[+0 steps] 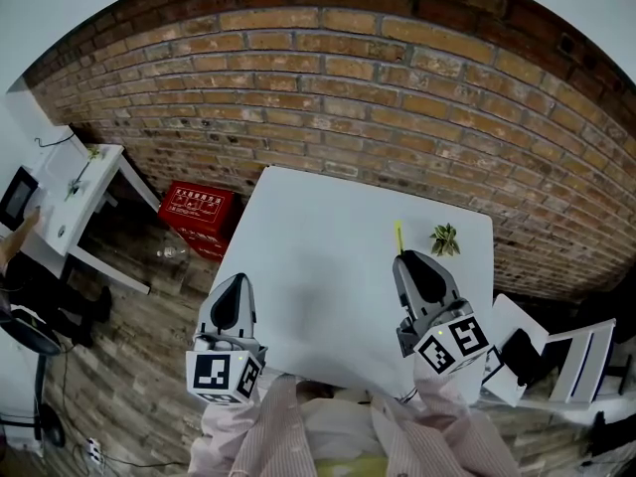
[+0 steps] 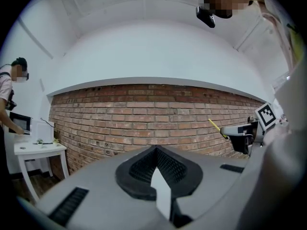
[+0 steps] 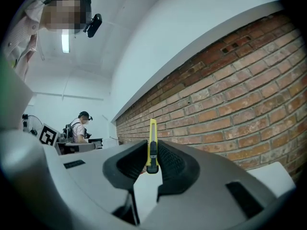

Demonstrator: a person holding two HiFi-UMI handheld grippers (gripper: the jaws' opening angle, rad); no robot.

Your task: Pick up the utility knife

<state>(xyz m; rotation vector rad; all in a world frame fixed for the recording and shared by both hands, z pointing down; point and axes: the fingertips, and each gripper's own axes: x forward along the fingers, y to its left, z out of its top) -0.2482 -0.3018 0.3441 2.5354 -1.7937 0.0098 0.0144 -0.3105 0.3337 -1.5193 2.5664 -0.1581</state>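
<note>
The yellow utility knife (image 1: 398,237) sticks forward out of my right gripper (image 1: 405,258), held above the white table (image 1: 318,266). In the right gripper view the knife (image 3: 152,145) stands on edge between the black pads, which press on both its sides, and its tip points at the brick wall. My left gripper (image 1: 235,281) hovers at the table's near left edge with its jaws shut and nothing between them. From the left gripper view (image 2: 156,150) the right gripper (image 2: 242,134) shows at the far right with the knife (image 2: 217,127) slanting up out of it.
A small green sprig (image 1: 444,238) lies on the table near its far right corner. A red box (image 1: 197,210) sits on the floor by the brick wall (image 1: 397,78). A white side table (image 1: 75,197) stands at the left and a white chair (image 1: 556,361) at the right.
</note>
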